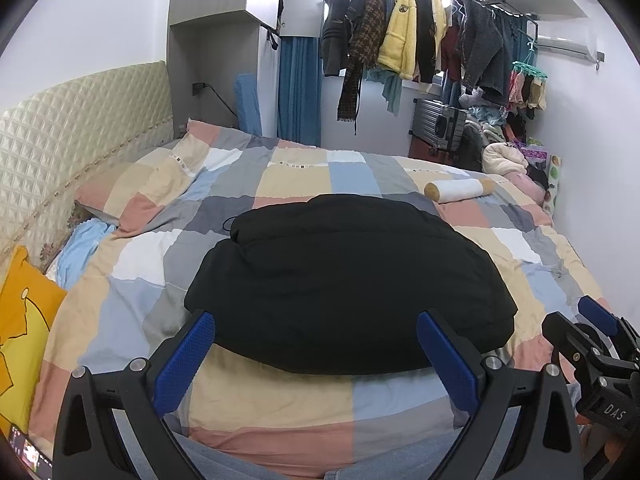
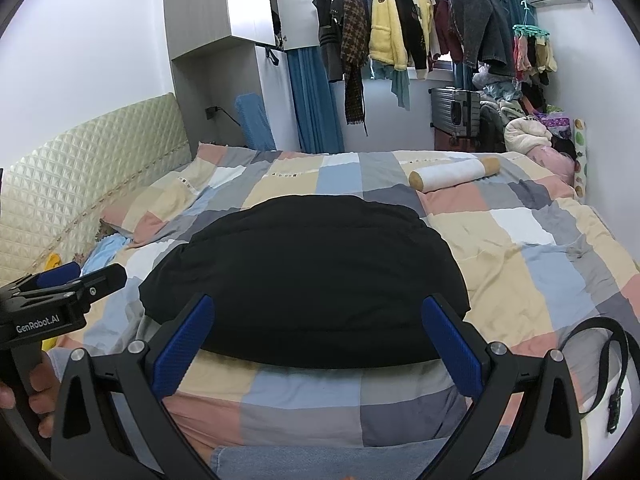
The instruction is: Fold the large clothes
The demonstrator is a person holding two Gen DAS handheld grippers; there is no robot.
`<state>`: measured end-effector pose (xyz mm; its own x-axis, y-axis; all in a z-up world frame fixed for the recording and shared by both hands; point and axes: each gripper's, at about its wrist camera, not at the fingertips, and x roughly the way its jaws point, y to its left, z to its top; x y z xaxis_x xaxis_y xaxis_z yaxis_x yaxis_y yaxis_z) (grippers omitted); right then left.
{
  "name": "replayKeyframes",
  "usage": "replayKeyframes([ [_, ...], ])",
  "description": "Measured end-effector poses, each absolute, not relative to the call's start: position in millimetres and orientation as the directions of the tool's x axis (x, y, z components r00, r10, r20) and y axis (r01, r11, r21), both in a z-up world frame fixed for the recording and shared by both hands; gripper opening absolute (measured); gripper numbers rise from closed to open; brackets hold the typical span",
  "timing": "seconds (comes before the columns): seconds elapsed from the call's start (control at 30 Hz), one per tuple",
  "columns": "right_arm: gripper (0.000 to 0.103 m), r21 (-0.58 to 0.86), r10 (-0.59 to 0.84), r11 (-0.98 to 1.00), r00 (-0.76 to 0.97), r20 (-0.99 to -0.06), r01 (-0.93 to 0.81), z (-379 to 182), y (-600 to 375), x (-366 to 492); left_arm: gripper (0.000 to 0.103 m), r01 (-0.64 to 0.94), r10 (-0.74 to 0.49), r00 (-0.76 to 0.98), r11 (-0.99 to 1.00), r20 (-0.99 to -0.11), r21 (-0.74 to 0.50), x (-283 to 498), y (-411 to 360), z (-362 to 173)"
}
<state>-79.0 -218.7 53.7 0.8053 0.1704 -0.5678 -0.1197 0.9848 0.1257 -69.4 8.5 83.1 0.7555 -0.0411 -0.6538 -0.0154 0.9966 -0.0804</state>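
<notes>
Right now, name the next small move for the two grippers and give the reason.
Probably hold back and do nothing more: the black garment already lies as a compact folded bundle on the checked duvet, and both the left gripper and right gripper are open, empty, short of it.

Each tool is a black frame with two long fingers faced in blue, fine-textured pads and round silver screws at the pivots: left tool [image 1: 316, 336], right tool [image 2: 318, 320]. One side plate reads "GenRobot.AI" in white, another "DAS". Bare skin of the left hand [image 2: 38, 390] shows around a black handle.
</notes>
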Motion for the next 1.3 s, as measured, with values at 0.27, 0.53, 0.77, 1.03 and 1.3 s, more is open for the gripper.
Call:
replayKeyframes([
  [0.27, 0.103, 0.132, 0.183, 0.983, 0.812, -0.555, -0.131, 64, -220, -83, 0.102, -0.014, -0.04, 0.761, 0.997, -0.647, -0.078, -72, 8, 87],
  [0.53, 0.103, 0.131, 0.183, 0.983, 0.815, -0.55, -0.132, 66, -220, -86, 0.102, -0.009, -0.045, 0.764, 0.997, -0.643, -0.081, -74, 9, 90],
  [0.77, 0.103, 0.131, 0.181, 0.983, 0.816, -0.55, -0.13, 66, -220, -87, 0.102, -0.007, -0.046, 0.766, 0.997, -0.641, -0.08, -74, 10, 92],
  [1.03, 0.103, 0.131, 0.181, 0.983, 0.816, -0.549, -0.13, 65, -220, -87, 0.102, -0.004, -0.049, 0.766, 0.997, -0.641, -0.081, -75, 9, 93],
  [1.3, 0.103, 0.13, 0.181, 0.983, 0.816, -0.549, -0.13, 65, -220, -87, 0.102, -0.005, -0.048, 0.767, 0.997, -0.64, -0.081, -76, 8, 95],
])
